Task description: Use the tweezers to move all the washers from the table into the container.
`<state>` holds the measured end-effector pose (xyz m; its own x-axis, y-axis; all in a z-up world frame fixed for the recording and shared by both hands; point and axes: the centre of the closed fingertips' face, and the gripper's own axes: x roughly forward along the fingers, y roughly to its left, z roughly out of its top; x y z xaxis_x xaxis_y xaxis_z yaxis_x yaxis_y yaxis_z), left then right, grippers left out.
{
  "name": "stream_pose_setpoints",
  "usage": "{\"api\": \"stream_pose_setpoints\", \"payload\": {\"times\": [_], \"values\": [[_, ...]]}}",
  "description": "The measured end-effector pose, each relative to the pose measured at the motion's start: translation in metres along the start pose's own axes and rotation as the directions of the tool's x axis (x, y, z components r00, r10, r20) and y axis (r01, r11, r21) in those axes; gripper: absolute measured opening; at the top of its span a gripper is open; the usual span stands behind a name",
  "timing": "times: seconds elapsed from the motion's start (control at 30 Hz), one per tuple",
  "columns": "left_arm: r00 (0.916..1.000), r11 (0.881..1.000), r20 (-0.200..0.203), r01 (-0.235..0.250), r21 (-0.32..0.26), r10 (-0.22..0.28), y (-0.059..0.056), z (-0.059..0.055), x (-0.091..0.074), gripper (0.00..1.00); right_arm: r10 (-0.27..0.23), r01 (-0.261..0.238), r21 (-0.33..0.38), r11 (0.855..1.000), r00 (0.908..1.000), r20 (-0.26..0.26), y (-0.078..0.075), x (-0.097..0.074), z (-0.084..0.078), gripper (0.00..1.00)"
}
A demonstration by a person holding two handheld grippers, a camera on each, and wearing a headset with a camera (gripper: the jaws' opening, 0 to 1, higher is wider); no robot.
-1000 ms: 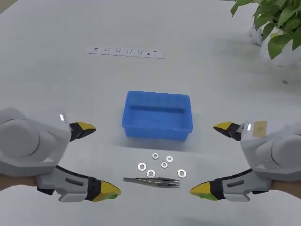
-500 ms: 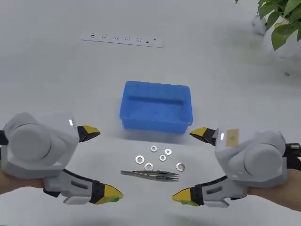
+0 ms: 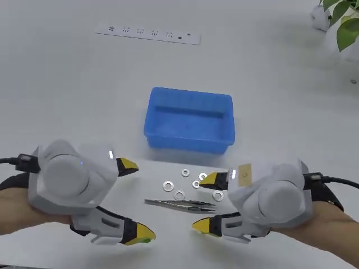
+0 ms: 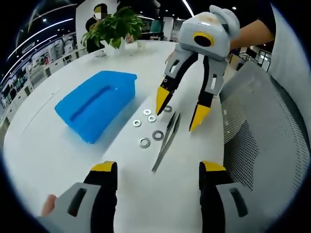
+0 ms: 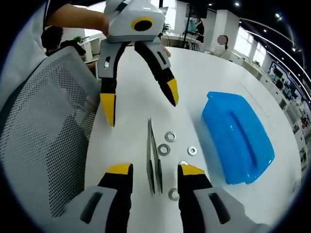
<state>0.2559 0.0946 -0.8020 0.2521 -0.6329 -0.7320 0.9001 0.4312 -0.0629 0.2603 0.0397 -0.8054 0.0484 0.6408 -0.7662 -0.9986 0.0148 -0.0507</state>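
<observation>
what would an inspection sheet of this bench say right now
surface: white table top, smooth, no spills seen
job's things: blue rectangular plastic container upright, no washers seen inside; several small metal ring washers loose on the table in front of it; thin metal tweezers lying flat on the person's side of them
clutter: white power strip beyond the container
grippers: left gripper open, holding nothing; right gripper open, jaws either side of the tweezers' end
cables: dark cables trail from both grippers
surroundings: green leafy plant at the far corner; grey mesh chair back near the person
</observation>
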Motion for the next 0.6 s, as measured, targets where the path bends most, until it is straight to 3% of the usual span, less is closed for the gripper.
{"api": "stream_pose_setpoints", "payload": {"times": [0.1, 0.2, 0.37, 0.43, 0.6], "values": [[0.9989, 0.999, -0.014, 0.044, -0.016, -0.045, -0.007, 0.000, 0.005, 0.66, 0.011, -0.012, -0.016, 1.000, 0.9999, -0.007, -0.001, 0.003, 0.001, 0.32], [0.9990, 0.999, -0.005, 0.044, -0.014, -0.044, -0.006, 0.003, 0.007, 0.63, 0.022, -0.022, -0.023, 0.999, 0.9994, -0.025, -0.003, 0.005, -0.002, 0.28], [0.9990, 0.999, -0.024, 0.038, -0.008, -0.038, -0.005, 0.000, 0.011, 0.59, 0.037, -0.038, -0.023, 0.999, 0.9988, -0.033, -0.004, 0.008, -0.004, 0.22], [0.9989, 0.999, -0.019, 0.042, -0.033, -0.042, -0.008, 0.001, 0.012, 0.57, 0.045, -0.046, -0.009, 0.999, 0.9984, -0.034, -0.003, 0.010, -0.005, 0.20], [0.9983, 0.999, -0.034, 0.047, 0.000, -0.047, -0.010, 0.003, 0.014, 0.55, 0.053, -0.055, -0.048, 0.997, 0.9976, -0.044, 0.001, 0.012, -0.004, 0.15]]}}
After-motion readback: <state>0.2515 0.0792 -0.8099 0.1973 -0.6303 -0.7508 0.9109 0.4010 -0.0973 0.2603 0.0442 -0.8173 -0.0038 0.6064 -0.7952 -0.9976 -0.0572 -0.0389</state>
